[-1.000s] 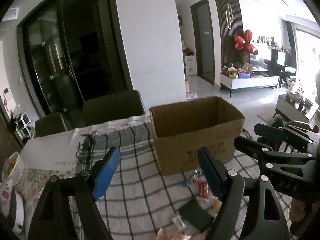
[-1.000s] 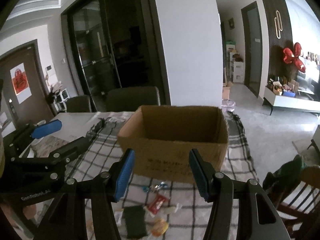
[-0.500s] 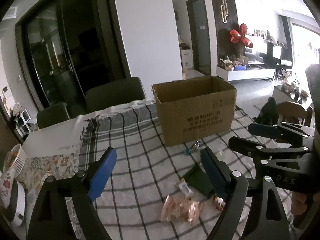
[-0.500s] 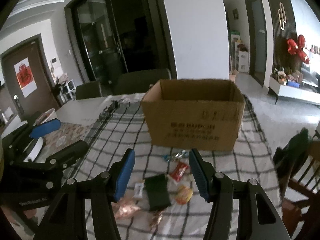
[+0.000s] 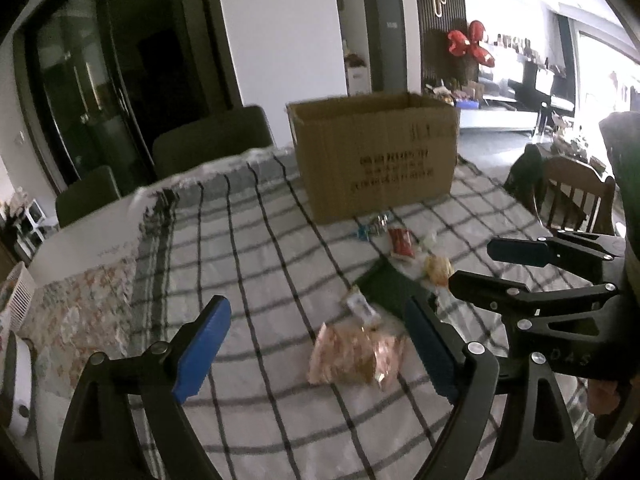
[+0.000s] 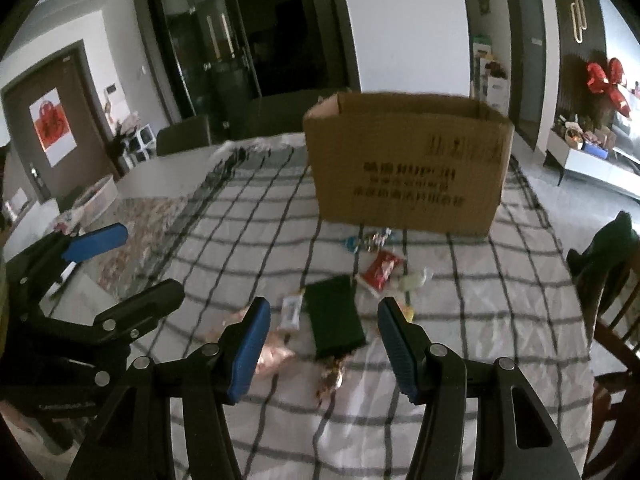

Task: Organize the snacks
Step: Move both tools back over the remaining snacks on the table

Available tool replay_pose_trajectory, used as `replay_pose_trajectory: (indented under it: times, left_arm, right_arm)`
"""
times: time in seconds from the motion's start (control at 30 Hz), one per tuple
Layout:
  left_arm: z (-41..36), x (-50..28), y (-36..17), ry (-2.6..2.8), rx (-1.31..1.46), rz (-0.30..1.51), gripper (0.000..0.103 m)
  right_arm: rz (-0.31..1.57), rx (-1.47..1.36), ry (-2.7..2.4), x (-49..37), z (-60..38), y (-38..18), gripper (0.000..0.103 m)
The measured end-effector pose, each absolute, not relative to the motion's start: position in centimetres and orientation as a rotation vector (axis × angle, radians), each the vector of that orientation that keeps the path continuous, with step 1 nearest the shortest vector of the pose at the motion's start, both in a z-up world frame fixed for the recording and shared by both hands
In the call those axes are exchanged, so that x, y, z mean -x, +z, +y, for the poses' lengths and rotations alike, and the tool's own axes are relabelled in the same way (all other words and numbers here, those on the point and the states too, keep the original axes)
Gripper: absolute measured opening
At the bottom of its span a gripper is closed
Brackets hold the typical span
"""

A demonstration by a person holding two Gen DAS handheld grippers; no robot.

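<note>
left gripper (image 5: 316,344): jaws spread wide, nothing between the blue pads, held above the checked tablecloth (image 5: 248,248). a pink snack bag (image 5: 354,354) lies just below the gap between the pads.

right gripper (image 6: 324,340): jaws likewise apart and empty, with the dark green packet (image 6: 334,316) lying between the pads on the cloth below.

snack cluster, right wrist view: small white packet (image 6: 291,312) touching the green packet at its 9 o'clock; red packet (image 6: 382,270) at its 1 o'clock; blue-and-silver wrapped sweets (image 6: 368,240) at 12 o'clock, just in front of the cardboard box (image 6: 408,168).

the box stands upright, top open (contents not visible), at 12 o'clock from both grippers. a wooden chair (image 5: 576,196) stands at 2 o'clock in the left wrist view.
</note>
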State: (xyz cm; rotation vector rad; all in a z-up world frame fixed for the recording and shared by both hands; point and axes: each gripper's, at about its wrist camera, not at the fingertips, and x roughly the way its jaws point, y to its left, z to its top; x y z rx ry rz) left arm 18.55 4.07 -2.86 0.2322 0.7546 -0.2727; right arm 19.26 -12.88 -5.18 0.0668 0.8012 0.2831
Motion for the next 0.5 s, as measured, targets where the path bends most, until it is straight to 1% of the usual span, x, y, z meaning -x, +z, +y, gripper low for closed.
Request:
replay_pose_trajectory:
  times: [0.33,0.4,0.5]
  left_arm:
    - [3.8,-18.6,-7.0,-0.309,-0.261,0.841,0.088]
    - [3.9,-18.8,-7.7,-0.312,-0.262,0.854,0.088]
    - [4.0,-19.2,-8.4,-0.319,-0.254,0.87,0.088]
  right_arm:
    - [0.899,-0.059,0.292,-19.1,-12.6,-8.9,0.056]
    - [0.919,-0.059,0.297,-19.2,-12.6,-9.5,0.051]
    - [0.948,-0.068,0.305,-19.5,-12.5,-10.4,0.049]
